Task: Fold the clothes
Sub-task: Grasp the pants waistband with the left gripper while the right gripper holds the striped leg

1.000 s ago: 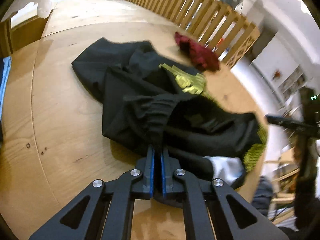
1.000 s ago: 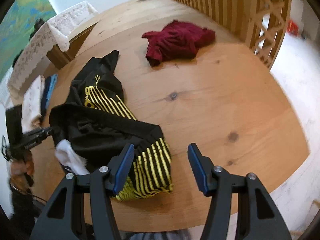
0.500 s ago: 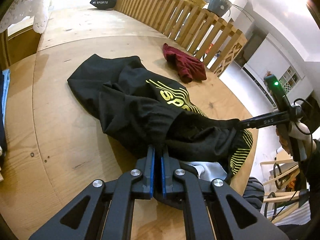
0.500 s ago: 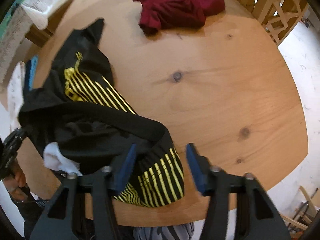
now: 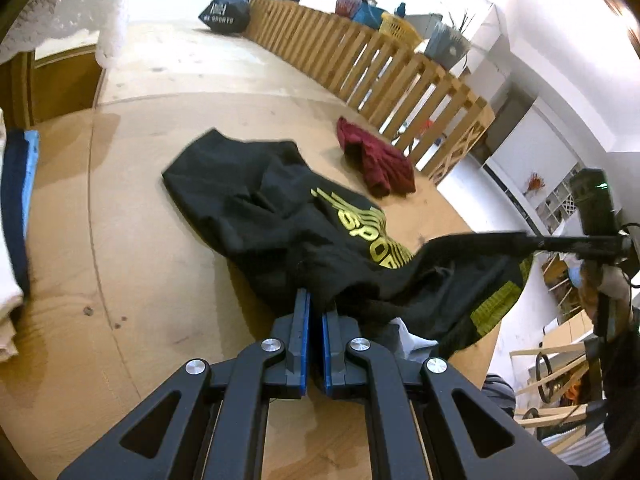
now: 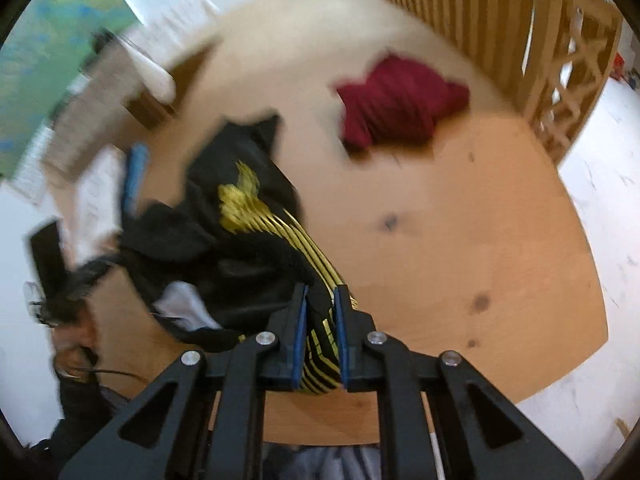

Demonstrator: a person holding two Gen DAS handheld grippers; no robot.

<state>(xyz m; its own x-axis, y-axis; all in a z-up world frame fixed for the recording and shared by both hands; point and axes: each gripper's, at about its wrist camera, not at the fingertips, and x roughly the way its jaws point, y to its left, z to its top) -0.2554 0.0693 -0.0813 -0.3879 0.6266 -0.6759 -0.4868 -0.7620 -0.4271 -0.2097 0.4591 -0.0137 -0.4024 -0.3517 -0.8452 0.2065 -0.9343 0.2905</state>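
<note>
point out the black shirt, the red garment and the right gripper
black shirt [image 5: 256, 204]: left wrist view, on its plain black back part
red garment [image 6: 400, 108]: right wrist view, on its middle
right gripper [image 6: 321, 300]: right wrist view, between its fingertips

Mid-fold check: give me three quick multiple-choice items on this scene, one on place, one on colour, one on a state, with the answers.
1. Where does the crumpled dark red garment lie?
A. on the wooden table near the slatted wooden fence
B. under the black garment
C. on the white floor

2. What colour is the print on the black sports garment?
A. white
B. yellow
C. blue

3. How is the right gripper?
A. wide open, with nothing between its jaws
B. shut on the striped hem
C. shut on the red garment

Answers: A, it lies beside the fence; B, yellow lettering and stripes; C is wrong, B: the pads pinch striped cloth.
</note>
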